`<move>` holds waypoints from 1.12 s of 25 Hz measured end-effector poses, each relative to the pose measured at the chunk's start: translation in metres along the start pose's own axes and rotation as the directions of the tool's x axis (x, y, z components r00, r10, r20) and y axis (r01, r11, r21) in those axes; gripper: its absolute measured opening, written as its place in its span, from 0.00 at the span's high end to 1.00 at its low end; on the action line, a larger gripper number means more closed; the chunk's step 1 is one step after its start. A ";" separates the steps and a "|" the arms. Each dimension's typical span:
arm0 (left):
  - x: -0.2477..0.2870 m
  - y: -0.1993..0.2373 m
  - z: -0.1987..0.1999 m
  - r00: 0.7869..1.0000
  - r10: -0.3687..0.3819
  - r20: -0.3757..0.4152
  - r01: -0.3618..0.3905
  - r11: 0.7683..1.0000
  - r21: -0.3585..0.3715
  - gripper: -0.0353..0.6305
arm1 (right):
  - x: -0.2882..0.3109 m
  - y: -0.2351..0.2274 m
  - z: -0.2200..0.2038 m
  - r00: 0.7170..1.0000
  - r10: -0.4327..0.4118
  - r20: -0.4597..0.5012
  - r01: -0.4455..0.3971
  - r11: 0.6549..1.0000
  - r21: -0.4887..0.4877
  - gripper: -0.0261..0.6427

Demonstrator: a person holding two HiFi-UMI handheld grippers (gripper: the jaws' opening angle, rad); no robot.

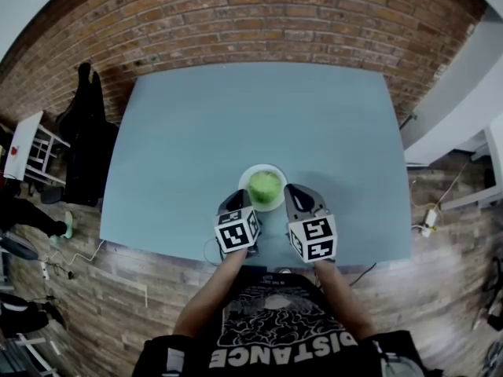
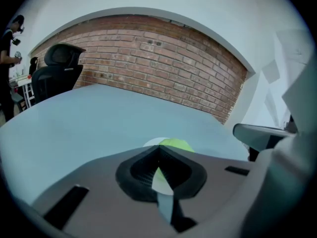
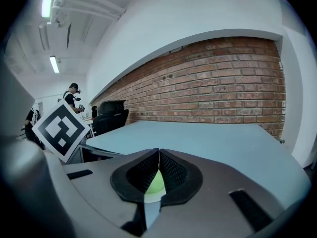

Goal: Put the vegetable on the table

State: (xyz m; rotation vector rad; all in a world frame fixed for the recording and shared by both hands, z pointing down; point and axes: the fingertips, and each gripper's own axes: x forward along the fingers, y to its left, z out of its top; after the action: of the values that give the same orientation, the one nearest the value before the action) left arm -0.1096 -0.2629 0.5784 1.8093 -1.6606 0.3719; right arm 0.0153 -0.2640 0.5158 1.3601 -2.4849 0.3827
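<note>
Head view: the vegetable, round and green, is sitting on a white plate at the near middle of the table. I am holding my left gripper just near-left of the plate and my right gripper just near-right of it, both pointing away from me.

Left gripper view: my left fingers are pressing together at the tips and pinching nothing. The vegetable is showing just beyond the tips, still on the plate.

Right gripper view: my right fingers are meeting at the tips and gripping nothing. The vegetable is showing green through the gap below the tips. The table is running far to the brick wall. The left gripper's marker cube is showing at the left.
</note>
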 end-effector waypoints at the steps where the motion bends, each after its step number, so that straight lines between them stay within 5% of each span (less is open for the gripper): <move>1: -0.005 -0.004 0.003 1.000 -0.009 0.019 0.009 1.000 0.010 0.95 | -0.001 0.002 0.001 1.000 0.005 0.004 -0.005 1.000 -0.001 0.95; 9: -0.040 -0.038 0.030 0.982 -0.120 0.149 0.108 0.990 0.088 0.95 | -0.013 0.015 0.006 0.999 0.033 0.028 -0.033 0.999 -0.009 0.95; 14: -0.062 -0.060 0.039 0.960 -0.182 0.213 0.139 0.969 0.204 0.95 | -0.023 0.021 0.012 0.997 0.051 0.056 -0.050 0.999 -0.006 0.95; 28: -0.094 -0.092 0.030 0.937 -0.255 0.239 0.178 0.936 0.302 0.95 | -0.053 0.032 0.014 0.993 0.089 0.076 -0.086 0.996 -0.039 0.95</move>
State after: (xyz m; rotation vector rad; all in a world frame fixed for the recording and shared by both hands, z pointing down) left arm -0.0419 -0.2086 0.4747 2.3213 -1.6250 0.2730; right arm 0.0140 -0.2110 0.4805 1.2787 -2.6089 0.3087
